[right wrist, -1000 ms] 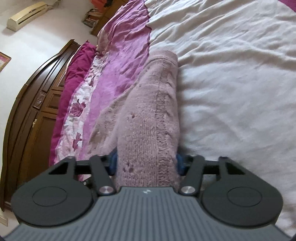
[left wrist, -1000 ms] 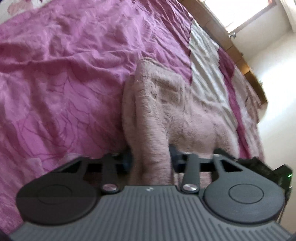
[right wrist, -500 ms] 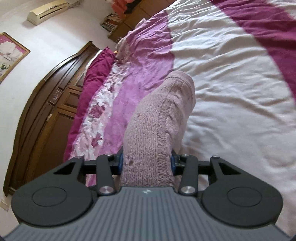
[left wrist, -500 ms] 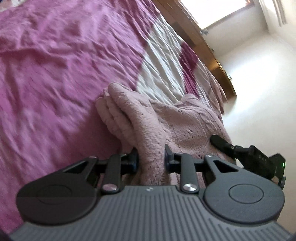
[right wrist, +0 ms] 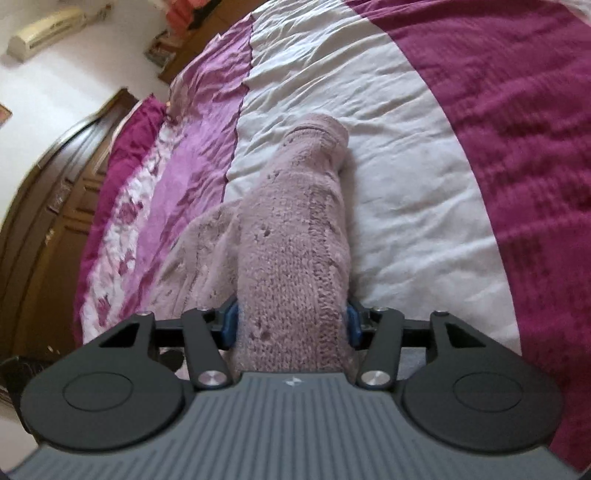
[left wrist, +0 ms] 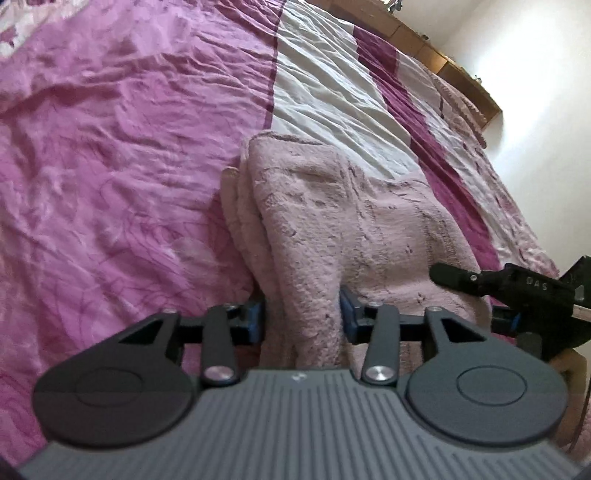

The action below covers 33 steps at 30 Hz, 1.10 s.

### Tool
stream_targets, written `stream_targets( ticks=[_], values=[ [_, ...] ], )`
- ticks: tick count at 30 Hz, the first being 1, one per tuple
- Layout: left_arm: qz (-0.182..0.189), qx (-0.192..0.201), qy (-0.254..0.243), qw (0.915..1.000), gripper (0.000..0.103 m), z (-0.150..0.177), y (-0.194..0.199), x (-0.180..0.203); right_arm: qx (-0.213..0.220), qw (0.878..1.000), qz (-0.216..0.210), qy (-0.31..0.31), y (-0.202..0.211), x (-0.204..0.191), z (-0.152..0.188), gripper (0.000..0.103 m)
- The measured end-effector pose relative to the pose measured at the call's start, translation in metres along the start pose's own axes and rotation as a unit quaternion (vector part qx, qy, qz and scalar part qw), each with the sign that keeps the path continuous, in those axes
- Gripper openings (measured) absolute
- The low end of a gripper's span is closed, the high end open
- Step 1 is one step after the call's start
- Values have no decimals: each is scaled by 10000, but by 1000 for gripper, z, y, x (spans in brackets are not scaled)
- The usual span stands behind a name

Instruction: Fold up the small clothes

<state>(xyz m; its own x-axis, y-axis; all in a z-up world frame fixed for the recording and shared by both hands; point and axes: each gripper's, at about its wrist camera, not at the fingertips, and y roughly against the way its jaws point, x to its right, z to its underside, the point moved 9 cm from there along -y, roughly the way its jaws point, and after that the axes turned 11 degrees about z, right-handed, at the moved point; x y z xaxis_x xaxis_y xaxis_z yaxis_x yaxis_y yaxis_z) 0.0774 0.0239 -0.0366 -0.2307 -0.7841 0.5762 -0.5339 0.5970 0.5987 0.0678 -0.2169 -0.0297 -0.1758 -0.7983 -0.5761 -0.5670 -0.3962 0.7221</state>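
A dusty-pink knitted garment (left wrist: pixel 354 229) lies folded in layers on a bed covered by a striped spread (left wrist: pixel 122 155) of pink, white and deep magenta bands, seen here from two cameras mounted on hand-held tongs. In the left wrist view, the left tongs (left wrist: pixel 302 314) straddle a thick bunch of the knit at its near edge; their jaws have just been opening, the left blue pad (left wrist: pixel 255 319) sits at the fabric's side while the right pad stands slightly off it, and whether they grip the cloth cannot be told for certain. In the same view the black tip of the right tongs (left wrist: pixel 480 280) reaches in from the right edge, resting over the garment's far side. In the right wrist view, the right tongs (right wrist: pixel 291 325) flank a rolled ridge of the knit (right wrist: pixel 295 236), which fills the whole gap between the blue pads; these jaws too have just been opening, with the cloth between them. The garment stretches away across the white band of the spread, its folded end near the pink stripe. A dark wooden headboard (right wrist: pixel 44 206) and a wall-mounted air conditioner (right wrist: pixel 48 31) stand beyond the bed.
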Motion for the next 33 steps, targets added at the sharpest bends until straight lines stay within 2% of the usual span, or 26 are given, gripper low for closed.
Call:
stream_targets(
  ticks=[3, 8, 12, 15, 17, 26, 30, 33],
  values=[
    [-180, 6, -126, 9998, 49, -1, 3, 2, 143, 9998, 30, 108, 6, 1, 4, 67],
    [-573, 65, -379, 9976, 50, 0, 18, 14, 465, 9973, 406, 399, 29, -10, 8, 74],
    [-900, 107, -617, 9940, 67, 7, 32, 26, 750, 9924, 638, 732, 55, -17, 18, 79],
    [-977, 80, -680, 9929, 72, 17, 38, 32, 808, 9897, 760, 903, 68, -20, 32, 83],
    [-1003, -8, -655, 9928, 79, 26, 39, 35, 796, 9885, 848, 969, 74, -21, 42, 84],
    [-1227, -481, -696, 9888, 79, 62, 31, 38, 525, 9795, 1349, 1404, 72, -21, 89, 91],
    [-1527, -752, -762, 9824, 79, 74, 18, 36, 288, 9722, 1619, 1669, 58, -18, 107, 93],
    [-1601, -863, -767, 9803, 79, 81, 11, 36, 258, 9693, 1747, 1709, 52, -15, 111, 93]
  ],
)
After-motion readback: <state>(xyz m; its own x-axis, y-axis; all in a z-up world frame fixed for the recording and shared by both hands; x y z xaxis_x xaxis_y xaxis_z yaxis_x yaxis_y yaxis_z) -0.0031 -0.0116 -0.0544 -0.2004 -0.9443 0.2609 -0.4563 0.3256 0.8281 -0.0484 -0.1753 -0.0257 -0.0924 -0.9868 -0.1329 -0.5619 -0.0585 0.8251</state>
